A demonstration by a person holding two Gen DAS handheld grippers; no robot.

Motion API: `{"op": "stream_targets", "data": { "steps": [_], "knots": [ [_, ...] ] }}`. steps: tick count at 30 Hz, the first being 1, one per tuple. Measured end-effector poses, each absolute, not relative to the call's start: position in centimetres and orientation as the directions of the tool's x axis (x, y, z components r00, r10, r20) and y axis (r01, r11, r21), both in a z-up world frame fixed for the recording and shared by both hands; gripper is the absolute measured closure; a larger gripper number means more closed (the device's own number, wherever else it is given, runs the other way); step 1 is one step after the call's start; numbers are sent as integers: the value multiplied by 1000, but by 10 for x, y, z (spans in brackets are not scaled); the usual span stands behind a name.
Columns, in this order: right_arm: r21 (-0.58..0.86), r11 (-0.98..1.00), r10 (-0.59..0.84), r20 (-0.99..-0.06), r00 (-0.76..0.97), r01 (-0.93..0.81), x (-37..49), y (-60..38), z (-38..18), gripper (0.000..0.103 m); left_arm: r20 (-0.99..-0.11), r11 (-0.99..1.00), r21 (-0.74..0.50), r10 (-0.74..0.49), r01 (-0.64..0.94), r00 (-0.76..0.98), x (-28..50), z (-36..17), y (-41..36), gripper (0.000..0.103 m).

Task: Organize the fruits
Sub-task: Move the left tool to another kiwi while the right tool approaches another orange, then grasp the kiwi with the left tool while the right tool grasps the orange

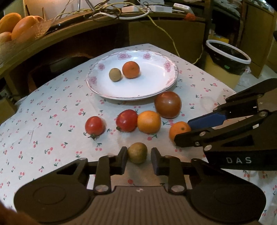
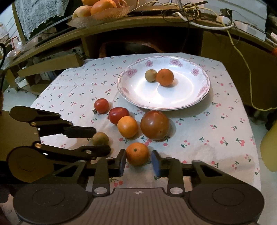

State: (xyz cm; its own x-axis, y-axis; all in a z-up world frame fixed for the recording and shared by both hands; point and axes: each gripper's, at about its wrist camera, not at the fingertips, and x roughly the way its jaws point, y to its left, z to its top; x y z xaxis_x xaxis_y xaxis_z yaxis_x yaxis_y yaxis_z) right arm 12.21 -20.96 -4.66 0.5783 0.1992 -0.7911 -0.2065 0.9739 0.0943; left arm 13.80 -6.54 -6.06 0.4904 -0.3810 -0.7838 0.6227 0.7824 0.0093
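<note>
A white flowered plate (image 1: 155, 86) (image 2: 190, 97) holds a small brown-green fruit (image 1: 115, 74) (image 2: 150, 75) and a tangerine (image 1: 130, 69) (image 2: 164, 77). On the cloth lie two red tomatoes (image 1: 94, 125) (image 1: 126, 120), an orange (image 1: 149, 121) (image 2: 127, 126) and a big dark tomato (image 1: 168, 104) (image 2: 154, 125). My left gripper (image 1: 138, 160) (image 2: 94, 140) is open around a brown-green fruit (image 1: 137, 154) (image 2: 100, 138). My right gripper (image 2: 138, 161) (image 1: 182, 132) is open around a tangerine (image 2: 137, 153) (image 1: 179, 130). Both fruits rest on the cloth.
The cherry-print tablecloth (image 1: 52, 121) (image 2: 216, 129) covers a small table. A wooden shelf (image 1: 69, 31) behind carries cables and a bowl of oranges (image 1: 15, 26) (image 2: 98, 7). A black bin (image 1: 226, 55) stands at the far right. A yellow object (image 2: 270, 148) sits off the table's right edge.
</note>
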Motion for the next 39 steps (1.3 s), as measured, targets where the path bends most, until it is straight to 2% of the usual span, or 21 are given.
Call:
{"op": "stream_targets", "data": {
  "steps": [4,24,29,34,39],
  "knots": [
    [96,975,198,-790,580,-202,121,-210,-46,76,-783,784,1,-385,621,488,138,-60,-67,74],
    [19,967,164,-808,566,-253,102,-213,-42,75,-808,772,30,-356,635,470,115,-58,-61,74],
    [14,964,166,-808,565,-264,103,-214,-42,73,-807,768,37,-354,640,472,116,-58,-64,71],
    [18,965,168,-810,562,-263,104,-216,-44,67,-806,771,35,-354,636,474,118,-58,-64,62],
    [19,965,169,-806,567,-261,105,-216,-44,66,-808,776,28,-354,630,471,120,-58,-61,60]
  ]
}}
